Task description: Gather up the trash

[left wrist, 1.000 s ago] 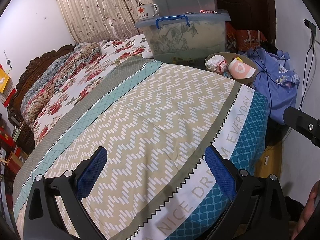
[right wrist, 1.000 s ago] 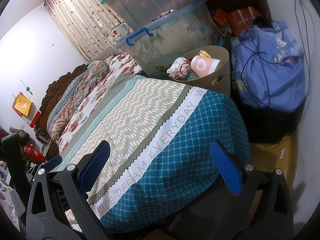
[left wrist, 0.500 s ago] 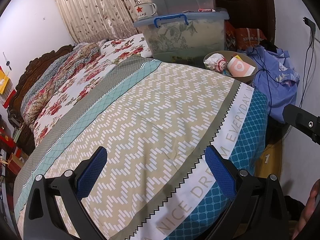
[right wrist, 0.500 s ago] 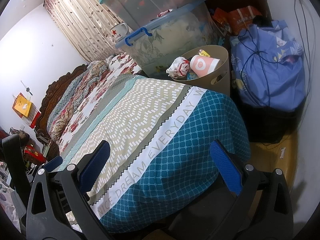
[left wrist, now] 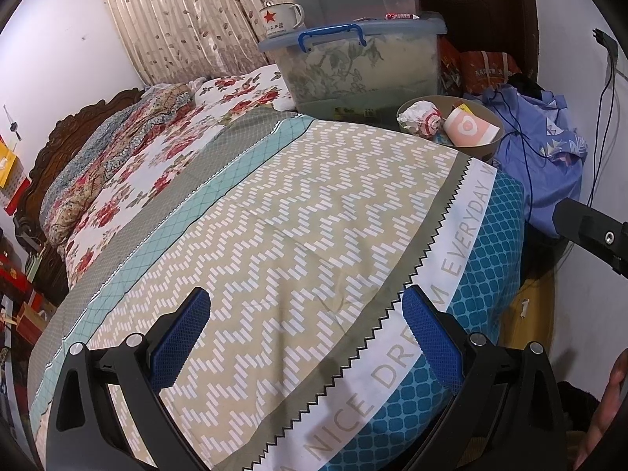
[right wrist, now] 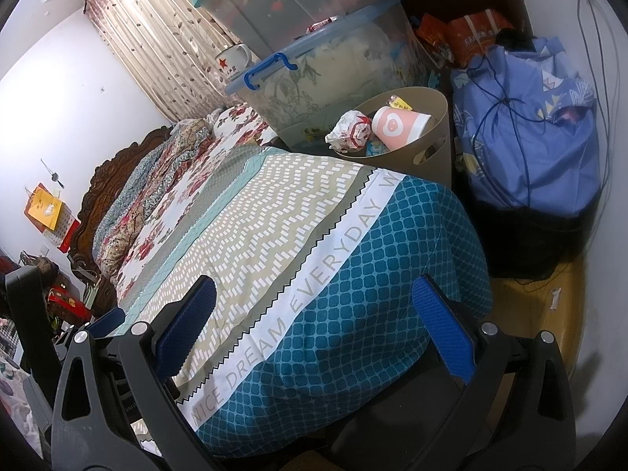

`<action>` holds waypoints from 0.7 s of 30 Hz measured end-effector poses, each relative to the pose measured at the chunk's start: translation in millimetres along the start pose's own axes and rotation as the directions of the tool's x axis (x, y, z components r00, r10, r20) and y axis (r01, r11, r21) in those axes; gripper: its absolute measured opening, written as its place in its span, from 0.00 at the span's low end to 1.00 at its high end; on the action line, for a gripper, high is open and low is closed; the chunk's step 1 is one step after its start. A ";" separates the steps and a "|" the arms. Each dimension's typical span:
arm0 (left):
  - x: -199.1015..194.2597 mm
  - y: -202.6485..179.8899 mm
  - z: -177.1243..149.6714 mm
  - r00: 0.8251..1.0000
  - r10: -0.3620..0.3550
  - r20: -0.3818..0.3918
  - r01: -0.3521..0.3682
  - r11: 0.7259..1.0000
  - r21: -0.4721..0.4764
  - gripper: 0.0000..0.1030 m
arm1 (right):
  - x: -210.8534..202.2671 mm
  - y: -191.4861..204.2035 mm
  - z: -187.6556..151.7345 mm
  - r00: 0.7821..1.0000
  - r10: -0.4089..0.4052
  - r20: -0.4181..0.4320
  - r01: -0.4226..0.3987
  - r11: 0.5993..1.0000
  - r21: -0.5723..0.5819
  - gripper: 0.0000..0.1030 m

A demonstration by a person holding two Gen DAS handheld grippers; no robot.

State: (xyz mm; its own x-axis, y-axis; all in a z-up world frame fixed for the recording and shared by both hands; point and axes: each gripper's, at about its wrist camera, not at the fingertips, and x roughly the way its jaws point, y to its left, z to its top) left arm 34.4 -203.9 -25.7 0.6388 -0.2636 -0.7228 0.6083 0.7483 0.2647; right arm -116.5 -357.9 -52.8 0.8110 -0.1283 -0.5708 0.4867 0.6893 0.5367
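Note:
A tan waste bin (right wrist: 433,145) stands at the far corner of the bed and also shows in the left wrist view (left wrist: 488,147). In it lie a crumpled white wrapper (right wrist: 349,130) and a pink cup (right wrist: 396,125), which also show in the left wrist view as the wrapper (left wrist: 418,117) and the cup (left wrist: 469,131). My left gripper (left wrist: 306,325) is open and empty above the patterned bedspread (left wrist: 298,219). My right gripper (right wrist: 314,322) is open and empty over the bed's blue corner (right wrist: 373,294). Both grippers are far from the bin.
Clear storage boxes (right wrist: 333,62) with an enamel mug (right wrist: 231,61) stand behind the bin. A blue cloth bundle (right wrist: 530,129) with cables sits to the right. A wooden floor strip (right wrist: 541,306) runs beside the bed. A small white scrap (right wrist: 554,299) lies on it.
Both views have drawn back slightly from the bin. The grippers stay open and empty.

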 end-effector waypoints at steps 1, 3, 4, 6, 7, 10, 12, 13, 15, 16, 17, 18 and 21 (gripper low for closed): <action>-0.1 0.0 -0.1 1.000 0.000 0.000 0.000 1.000 0.002 0.92 | 0.1 -0.2 0.9 1.000 0.000 0.000 0.000 1.000 -0.001 0.96; -0.5 0.5 -1.1 1.000 0.000 -0.001 0.000 1.000 0.004 0.92 | 0.1 -0.1 0.2 1.000 0.000 0.000 0.000 1.000 0.000 0.96; -0.6 0.2 -0.6 1.000 -0.001 -0.001 0.001 1.000 0.005 0.92 | 0.1 -0.1 -0.3 1.000 0.000 -0.001 0.000 1.000 0.001 0.96; -0.9 0.4 -1.2 1.000 0.001 -0.001 -0.001 1.000 0.004 0.92 | 0.4 -0.2 -0.9 1.000 0.000 -0.001 0.000 1.000 0.001 0.96; -0.5 0.1 -0.6 1.000 0.000 -0.001 0.000 1.000 0.004 0.92 | 0.3 -0.1 -1.3 1.000 0.000 -0.002 0.000 1.000 0.002 0.96; -0.2 -0.4 0.2 1.000 -0.001 -0.002 0.001 1.000 0.005 0.92 | 0.5 -0.2 -1.2 1.000 0.000 -0.001 0.000 1.000 0.002 0.96; -0.3 -0.2 -0.1 1.000 0.000 -0.001 0.000 1.000 0.006 0.92 | 0.7 -0.5 -0.4 1.000 0.000 -0.002 0.000 1.000 0.002 0.96; -0.1 -0.3 0.3 1.000 -0.001 -0.002 0.001 1.000 0.005 0.92 | 0.7 -0.8 0.6 1.000 0.000 -0.002 0.000 1.000 0.002 0.96; 0.4 -0.7 1.0 1.000 -0.001 -0.003 0.002 1.000 0.006 0.92 | 1.3 -0.6 -2.8 1.000 0.000 -0.004 0.000 1.000 0.004 0.96; 0.5 -0.7 1.0 1.000 -0.001 -0.003 0.001 1.000 0.006 0.92 | 1.5 -0.9 -2.5 1.000 0.000 -0.004 0.001 1.000 0.004 0.96; 0.8 -1.1 1.7 1.000 -0.001 -0.003 0.001 1.000 0.006 0.92 | 1.3 -0.2 -4.8 1.000 0.000 -0.004 0.000 1.000 0.004 0.96; 0.4 -0.4 0.4 1.000 -0.002 -0.004 0.002 1.000 0.006 0.92 | 1.5 -0.7 -3.7 1.000 0.000 -0.004 0.001 1.000 0.005 0.96; 0.6 -0.7 0.7 1.000 -0.002 -0.004 0.002 1.000 0.007 0.92 | 1.7 -0.9 -3.3 1.000 -0.001 -0.004 0.001 1.000 0.005 0.96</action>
State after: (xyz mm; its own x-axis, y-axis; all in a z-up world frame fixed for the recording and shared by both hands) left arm 34.7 -205.0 -25.9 0.6359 -0.2623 -0.7259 0.6125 0.7437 0.2678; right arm -116.6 -356.5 -56.3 0.8093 -0.1258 -0.5737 0.4889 0.6855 0.5395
